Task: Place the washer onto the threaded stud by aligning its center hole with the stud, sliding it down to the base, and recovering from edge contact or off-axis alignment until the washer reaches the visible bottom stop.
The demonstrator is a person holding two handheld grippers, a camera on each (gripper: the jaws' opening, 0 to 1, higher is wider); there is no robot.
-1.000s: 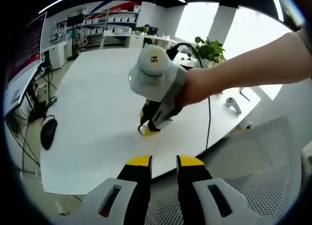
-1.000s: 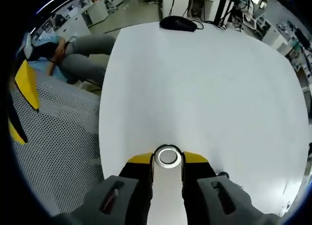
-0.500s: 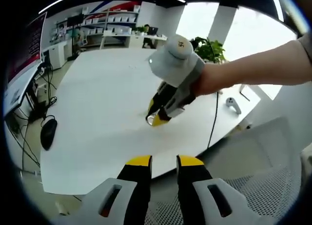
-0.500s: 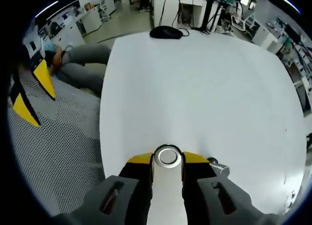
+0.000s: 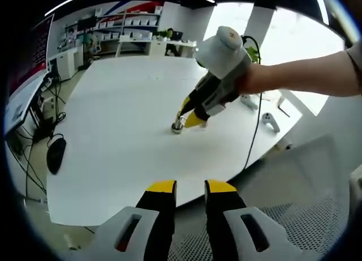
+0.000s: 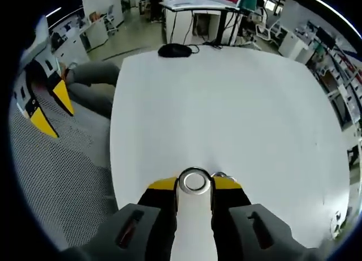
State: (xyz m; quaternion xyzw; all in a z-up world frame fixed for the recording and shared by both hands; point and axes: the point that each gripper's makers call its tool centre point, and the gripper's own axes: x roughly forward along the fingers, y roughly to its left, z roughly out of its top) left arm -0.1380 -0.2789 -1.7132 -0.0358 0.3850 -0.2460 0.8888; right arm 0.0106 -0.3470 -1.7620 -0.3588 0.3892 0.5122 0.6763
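Note:
My right gripper is shut on a flat silver washer, gripped by its edges with the centre hole showing. The small metal stud peeks out just past the right jaw tip. In the left gripper view, a hand holds the right gripper tilted down over the white table, its yellow tips right beside the stud. My left gripper hovers off the table's near edge, jaws slightly apart with nothing between them. The left gripper also appears at the left of the right gripper view.
A black mouse lies near the table's left edge, seen as the mouse at the far edge in the right gripper view. A white controller and a black cable lie to the right. A mesh chair stands beside the table.
The right gripper has carried the washer farther across the table, from near the edge to right beside the stud. The stud has come into the right gripper view. The left gripper has stayed put.

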